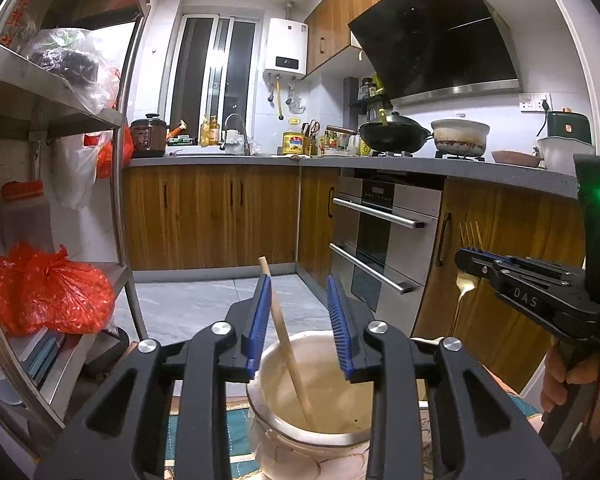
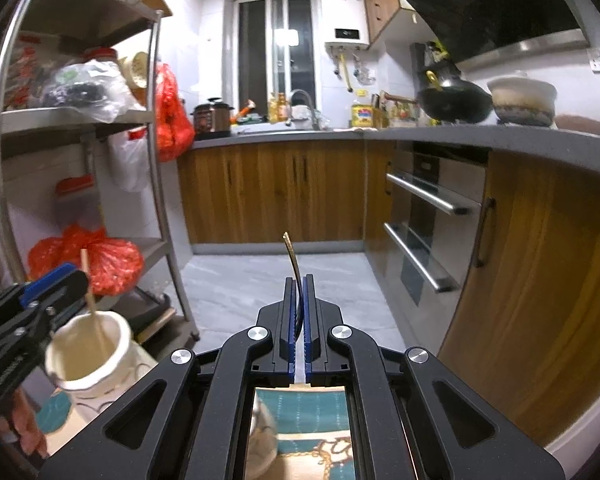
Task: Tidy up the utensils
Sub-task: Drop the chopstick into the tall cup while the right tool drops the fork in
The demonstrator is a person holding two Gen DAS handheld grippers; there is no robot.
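Leaning chopstick [image 1: 290,356] between parted left gripper [image 1: 300,320]

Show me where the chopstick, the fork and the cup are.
chopstick [image 1: 286,336], left wrist view, middle of its shaft.
fork [image 1: 469,236], left wrist view, its tines.
cup [image 2: 86,372], right wrist view, its front rim.

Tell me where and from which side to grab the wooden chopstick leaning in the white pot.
Grip the wooden chopstick on its upper shaft, above the white pot's rim, coming from above and the near side. It leans up and left, its lower end sunk in the pot, so only the top is free. The left claw already straddles it, open.
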